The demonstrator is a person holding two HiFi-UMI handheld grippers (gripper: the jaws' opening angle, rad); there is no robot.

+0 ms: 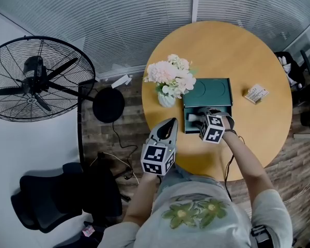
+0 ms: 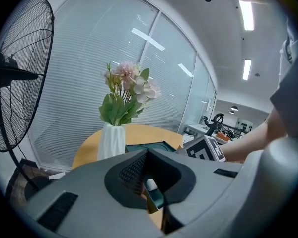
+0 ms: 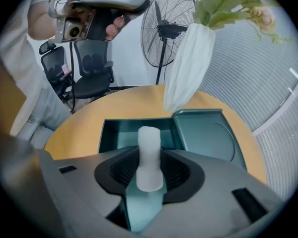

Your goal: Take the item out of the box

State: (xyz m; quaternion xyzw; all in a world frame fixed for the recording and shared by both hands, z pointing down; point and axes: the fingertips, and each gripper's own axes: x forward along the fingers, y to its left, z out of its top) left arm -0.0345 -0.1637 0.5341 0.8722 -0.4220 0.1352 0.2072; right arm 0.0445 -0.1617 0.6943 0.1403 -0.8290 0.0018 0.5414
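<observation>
While the right gripper (image 3: 150, 151) reaches in over the open green box (image 3: 114, 133), we can see it has the white bottle (image 3: 149, 157) clamped upright between its jaws. The ridged pads (image 3: 124, 168) press on the bottle's lower half from either side, and its rounded top stands clear above the fingertips. So the jaws are set fairly wide, but they are full, not empty. Under the bottle lies the teal tray of the box, and the lid (image 3: 203, 133) lies flat open just to the right.

From the head view, the right gripper (image 1: 200, 117) sits at the near edge of the box (image 1: 188, 123), with the bottle (image 1: 192, 118) showing as a pale shape over the tray; whether it has cleared the tray floor I cannot tell.

Over to the left gripper (image 1: 171, 122): it hangs near the table edge, apart from the box, its jaws drawn together to a point with nothing between them. Its own view confirms that, tips meeting (image 2: 148, 152).

On the round wooden table (image 1: 222, 50), a white vase (image 1: 165, 99) of flowers stands just left of the box, and a small pack (image 1: 256, 93) lies off to the right.
</observation>
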